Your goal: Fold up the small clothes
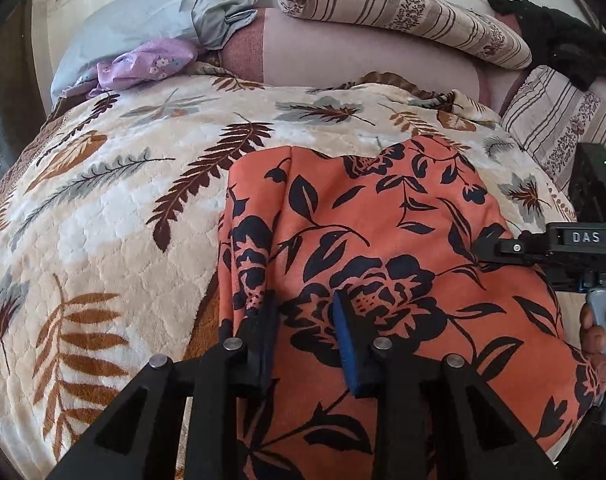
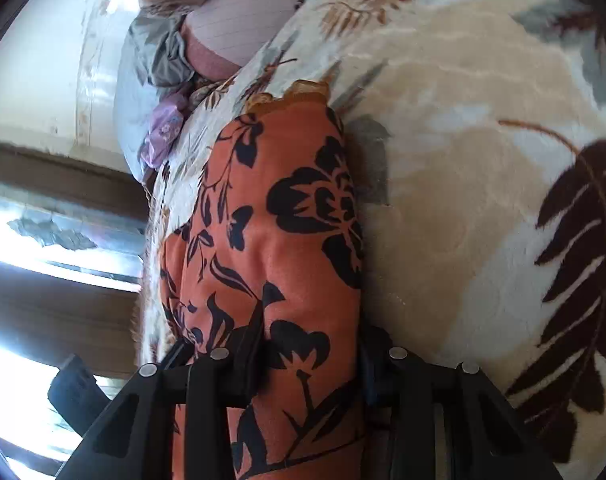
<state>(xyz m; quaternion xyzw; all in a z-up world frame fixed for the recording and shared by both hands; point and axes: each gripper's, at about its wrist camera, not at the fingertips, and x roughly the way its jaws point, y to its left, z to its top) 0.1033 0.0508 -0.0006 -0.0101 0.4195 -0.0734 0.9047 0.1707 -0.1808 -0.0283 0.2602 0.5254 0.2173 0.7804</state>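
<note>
An orange cloth with a black flower print (image 1: pixel 383 220) lies on a cream blanket with leaf patterns (image 1: pixel 123 220). My left gripper (image 1: pixel 305 312) hovers low over the cloth's near left part. Its jaws stand apart, and the print runs flat and unbroken beneath them. In the right wrist view the same cloth (image 2: pixel 295 200) runs as a thick fold between the fingers of my right gripper (image 2: pixel 311 336), filling the gap, with both pads pressed against it. That tool's black body (image 1: pixel 575 240) and a person's hand (image 1: pixel 595 332) show at the cloth's right edge.
At the head of the bed lie a grey pillow (image 1: pixel 151 24), a crumpled purple flowered cloth (image 1: pixel 143 66), a striped bolster (image 1: pixel 403 12) and a black fuzzy item (image 1: pixel 563 40). A second striped cushion (image 1: pixel 563 128) sits at the right. The bed's edge (image 2: pixel 151 264) drops off towards a bright window.
</note>
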